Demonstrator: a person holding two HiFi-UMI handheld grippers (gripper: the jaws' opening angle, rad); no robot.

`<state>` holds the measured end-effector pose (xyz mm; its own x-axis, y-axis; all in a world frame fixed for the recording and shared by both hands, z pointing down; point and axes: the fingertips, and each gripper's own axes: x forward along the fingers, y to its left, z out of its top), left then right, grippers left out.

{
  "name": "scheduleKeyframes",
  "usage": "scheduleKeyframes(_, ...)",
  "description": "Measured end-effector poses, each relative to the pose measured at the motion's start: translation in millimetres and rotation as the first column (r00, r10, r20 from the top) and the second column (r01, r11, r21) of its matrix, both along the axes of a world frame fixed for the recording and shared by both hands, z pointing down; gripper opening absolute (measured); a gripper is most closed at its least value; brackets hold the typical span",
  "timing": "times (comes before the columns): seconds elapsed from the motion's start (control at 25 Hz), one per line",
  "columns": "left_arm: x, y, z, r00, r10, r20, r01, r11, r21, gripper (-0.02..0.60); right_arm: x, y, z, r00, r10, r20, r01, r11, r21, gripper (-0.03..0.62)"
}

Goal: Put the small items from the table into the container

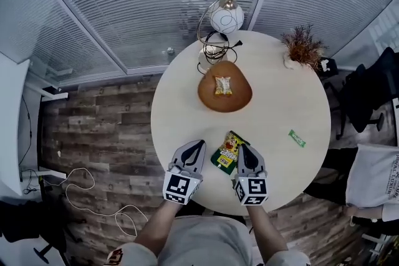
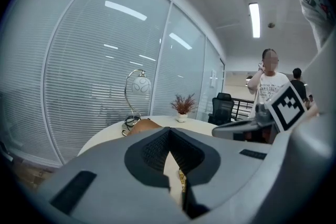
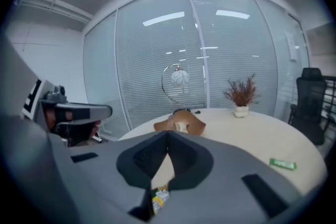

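Observation:
A brown bowl-shaped container sits at the far middle of the round white table, with a small yellow packet inside it. A yellow-green snack packet lies near the table's front edge, between my two grippers. A small green item lies to the right. My right gripper is shut, its tip over the snack packet's right corner; a strip of that packet shows through the slit below the jaws. My left gripper is shut and empty, just left of the packet.
A globe lamp with its cable stands behind the container. A potted dried plant is at the table's far right. Black chairs stand to the right of the table. A person stands in the background.

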<state>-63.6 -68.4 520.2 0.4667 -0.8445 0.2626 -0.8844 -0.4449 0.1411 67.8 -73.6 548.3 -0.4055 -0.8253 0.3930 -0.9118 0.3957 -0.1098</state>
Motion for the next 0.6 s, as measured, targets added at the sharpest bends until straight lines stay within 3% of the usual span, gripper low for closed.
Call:
scheduleKeyframes(0.28, 16.0, 27.2, 6.2, 0.996, 0.082, -0.025, -0.083, 0.996, -0.016, -0.008, -4.3, 73.9, 51.5, 1.0, 0.024, -0.019, -0.026, 0.993, -0.115, 0.017)
scheduleKeyframes(0.56, 14.5, 46.1, 13.0, 0.996, 0.083, -0.01, -0.083, 0.996, -0.038, -0.008, 0.2, 75.0, 97.6, 0.998, 0.025, -0.063, -0.038, 0.977, -0.212, 0.021)
scheduleKeyframes(0.6, 13.6, 48.0, 13.9, 0.997, 0.083, -0.008, -0.083, 0.996, -0.042, -0.008, 0.6, 71.9, 104.8, 0.997, 0.036, -0.062, -0.049, 0.973, -0.224, 0.053)
